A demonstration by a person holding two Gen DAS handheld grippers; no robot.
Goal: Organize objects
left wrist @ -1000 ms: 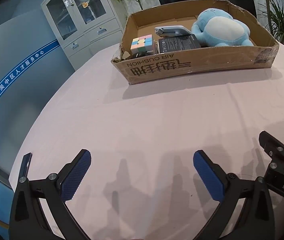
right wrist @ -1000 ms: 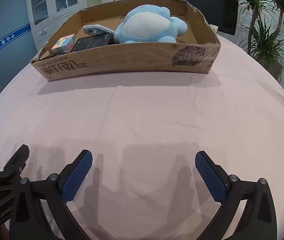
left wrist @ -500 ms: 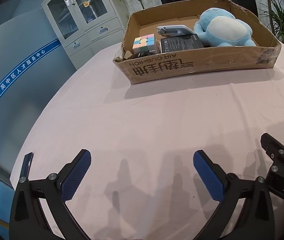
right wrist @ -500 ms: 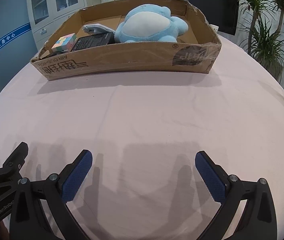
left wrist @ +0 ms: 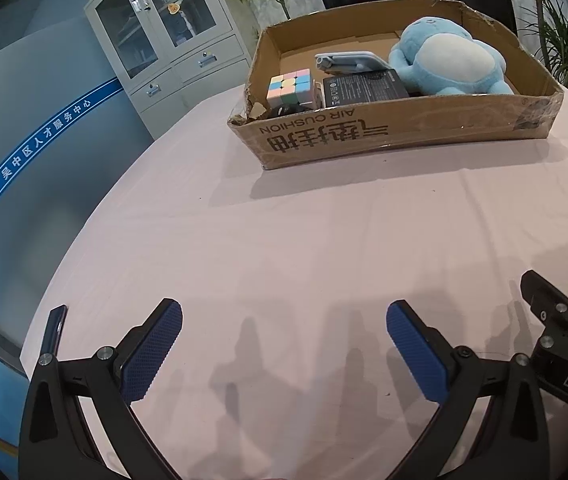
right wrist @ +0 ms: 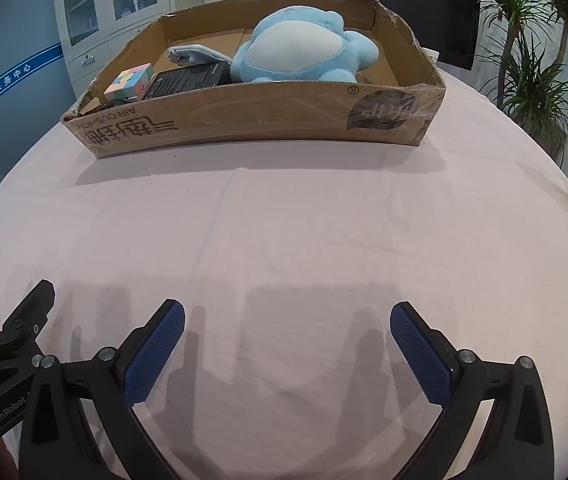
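Grippers first: left gripper (left wrist: 284,344) spread wide with nothing in it, right gripper (right wrist: 287,340) same deal, both low over the pink tablecloth (right wrist: 303,224). Up at 12 o'clock sits the cardboard box (right wrist: 244,120), holding a pastel cube (right wrist: 130,80), black box (right wrist: 188,78) and blue plush (right wrist: 299,50), left to right.

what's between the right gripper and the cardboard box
Only bare pink tablecloth lies between the open right gripper and the cardboard box, shown in the right wrist view.
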